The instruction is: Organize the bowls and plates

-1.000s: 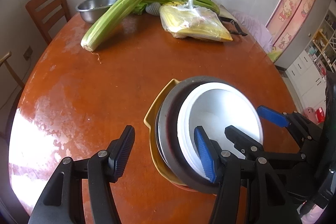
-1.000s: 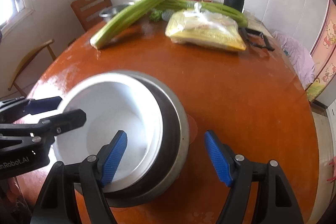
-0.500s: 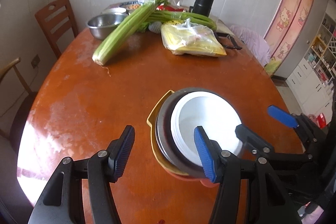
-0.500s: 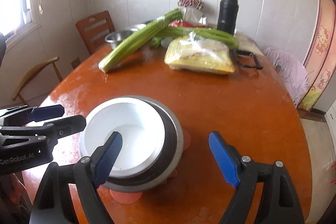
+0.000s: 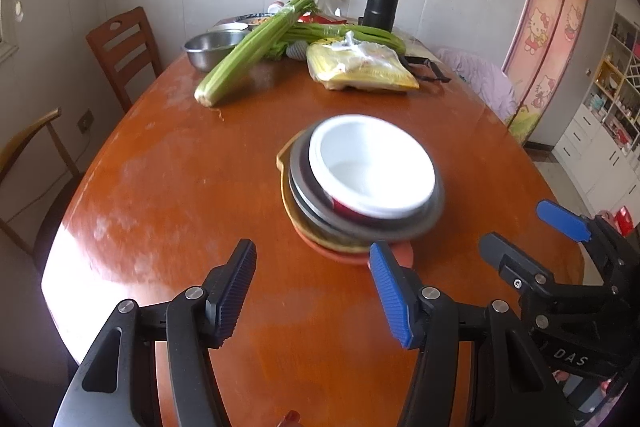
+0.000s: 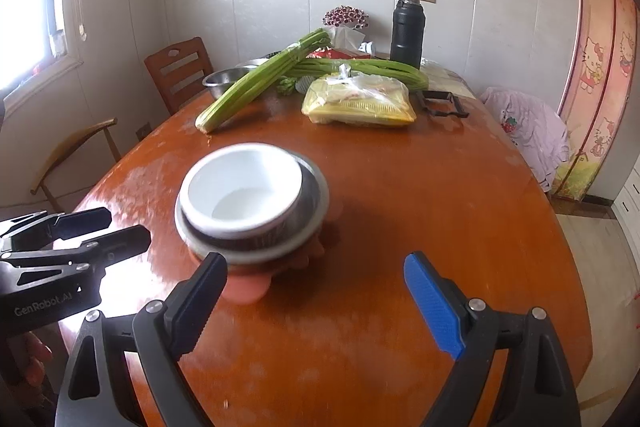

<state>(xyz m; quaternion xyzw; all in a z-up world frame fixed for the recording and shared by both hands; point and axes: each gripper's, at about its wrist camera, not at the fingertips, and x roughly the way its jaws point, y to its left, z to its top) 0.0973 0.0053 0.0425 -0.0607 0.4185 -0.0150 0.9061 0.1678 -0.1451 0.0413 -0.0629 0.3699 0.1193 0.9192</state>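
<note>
Both your grippers are empty and stand wide open. The left gripper [image 5: 312, 291] hovers over bare wood just short of the stack, and the right gripper [image 6: 316, 297] hangs at much the same stand-off on the other side, neither touching a dish.

The stack sits near the middle of the round wooden table [image 5: 168, 187]. A white bowl [image 5: 372, 169] with a red outer wall is nested on top, off-centre and leaning toward your left inside a grey metal dish [image 5: 316, 211]. Under that lies a yellow plate [image 5: 285, 183], and an orange-pink plate [image 6: 244, 287] is at the bottom, its edge poking out toward you. Largest sits lowest — which is why the pile holds — but the white bowl rides unevenly, so I'd judge it the piece most likely to slide if bumped.

Well apart at the far end lie the celery bunch [image 5: 256, 51], a steel mixing bowl [image 5: 210, 47] partly under it, a bagged yellow packet [image 5: 360, 69] and a black flask [image 5: 382, 1]. The steel bowl looks like the one dish not yet gathered — whether it belongs to the job, I can't tell. If it does, the celery lying over its rim calls for care.
</note>
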